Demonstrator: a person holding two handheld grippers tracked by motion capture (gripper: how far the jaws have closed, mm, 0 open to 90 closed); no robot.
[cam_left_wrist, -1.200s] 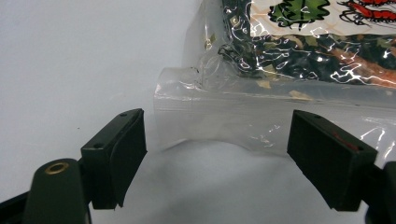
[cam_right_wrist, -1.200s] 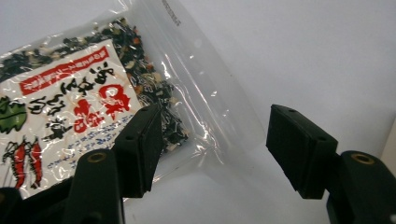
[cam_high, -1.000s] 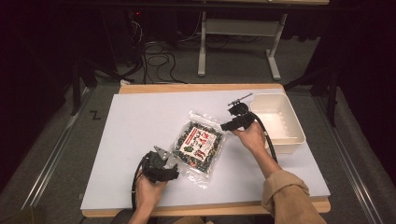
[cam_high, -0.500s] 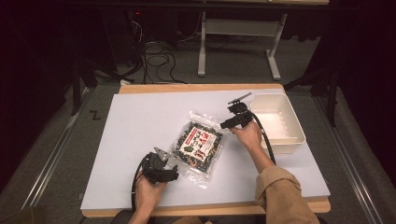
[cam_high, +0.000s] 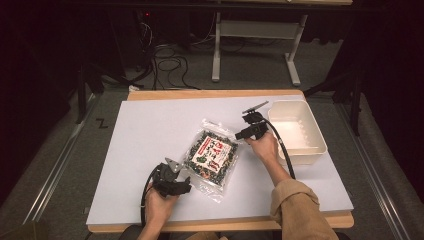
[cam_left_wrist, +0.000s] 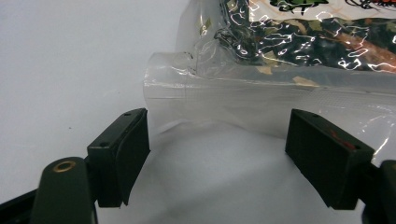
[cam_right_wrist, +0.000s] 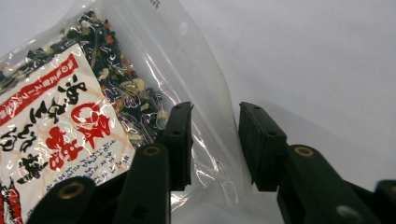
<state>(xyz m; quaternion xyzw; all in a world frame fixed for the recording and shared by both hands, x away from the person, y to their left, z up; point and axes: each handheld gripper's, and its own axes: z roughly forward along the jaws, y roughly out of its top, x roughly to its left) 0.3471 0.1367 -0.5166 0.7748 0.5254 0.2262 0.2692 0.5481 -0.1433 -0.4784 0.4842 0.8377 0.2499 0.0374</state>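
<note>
Clear plastic bag (cam_high: 212, 154) of dark dried mix flecked with green, orange and pale bits, bearing a white label with red and black printed characters, lying flat near the middle of the pale sheet (cam_high: 150, 130) that covers the table. Its transparent sealed margins extend beyond the contents at both ends. In the left gripper view the left gripper (cam_left_wrist: 217, 151) has its jaws spread wide, with the bag's clear lower edge (cam_left_wrist: 261, 102) just beyond them and nothing between the pads. In the right gripper view the right gripper (cam_right_wrist: 215, 144) has its jaws partly open, straddling the bag's clear side margin (cam_right_wrist: 210, 140); whether the pads touch the film cannot be told. In the high view the left gripper (cam_high: 172, 180) sits at the bag's near-left corner and the right gripper (cam_high: 250, 131) at its far-right edge, beside a white tray (cam_high: 312, 150). Compared with one second earlier, the bag lies in the same place, and both grippers have shifted only slightly.
</note>
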